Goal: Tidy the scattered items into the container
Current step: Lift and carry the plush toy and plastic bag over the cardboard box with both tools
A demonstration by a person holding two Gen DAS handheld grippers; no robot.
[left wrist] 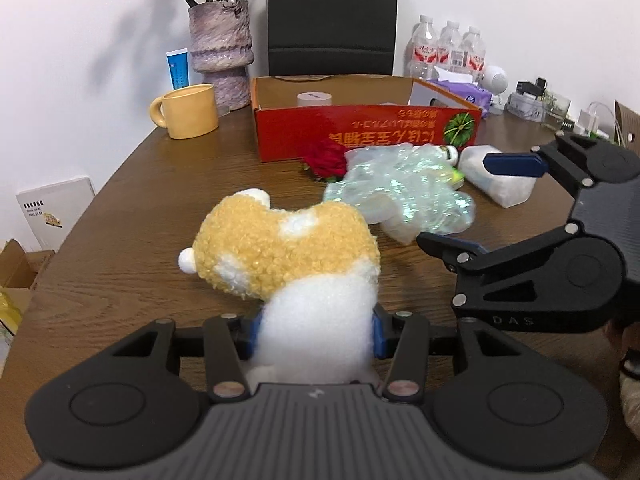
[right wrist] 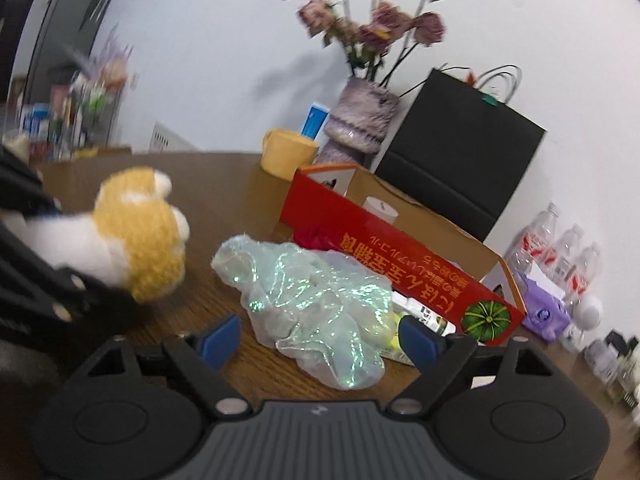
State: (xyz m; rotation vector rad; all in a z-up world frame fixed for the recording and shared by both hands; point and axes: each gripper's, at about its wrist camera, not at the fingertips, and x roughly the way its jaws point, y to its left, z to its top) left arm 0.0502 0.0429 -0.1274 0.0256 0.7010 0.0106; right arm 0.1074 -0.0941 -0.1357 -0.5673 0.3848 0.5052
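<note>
Sitting in red box (left wrist: 360, 132), white cylinder (left wrist: 314, 100), left hand-held gripper (left wrist: 316, 332) clamping plush toy (left wrist: 288, 248), right hand-held gripper (right wrist: 320, 334) spread empty

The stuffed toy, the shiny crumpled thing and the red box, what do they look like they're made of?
Stuffed toy: soft plush with a curly, fleecy pile in tan and white, matte.
Shiny crumpled thing: probably thin sheer fabric or film, translucent pale green with iridescent glints along its creases.
Red box: cardboard, with a plain brown inside and a printed, slightly glossy red outside.
</note>
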